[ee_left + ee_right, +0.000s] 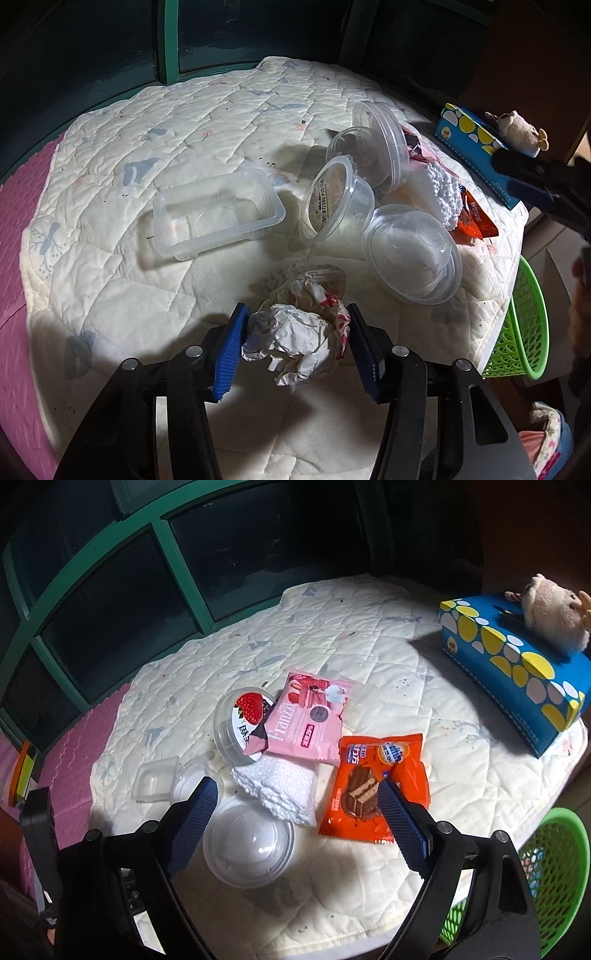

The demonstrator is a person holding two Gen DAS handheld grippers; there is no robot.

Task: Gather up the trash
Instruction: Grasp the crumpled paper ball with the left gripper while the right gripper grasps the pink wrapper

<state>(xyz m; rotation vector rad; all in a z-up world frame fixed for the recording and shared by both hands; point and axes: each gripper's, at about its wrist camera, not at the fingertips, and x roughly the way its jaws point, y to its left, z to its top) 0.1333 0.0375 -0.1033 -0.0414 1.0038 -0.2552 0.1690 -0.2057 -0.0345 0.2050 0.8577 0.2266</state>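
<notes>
Crumpled paper (299,332) between left tool (295,347) pads, contact unclear, right tool (295,805) released, green basket (554,867) beside quilt edge

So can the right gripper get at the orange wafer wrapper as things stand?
Probably yes. The right gripper is open above the orange wafer wrapper, which lies flat and uncovered on the quilt; only the white foam netting sits beside it.

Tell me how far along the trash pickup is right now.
Barely begun. Nothing visibly sits in the green basket. In hand: the left tool brackets the crumpled paper wad, not clearly squeezed. The right tool hangs open. Left: the clear tray, plastic cups, orange wrapper, pink wrapper.
</notes>
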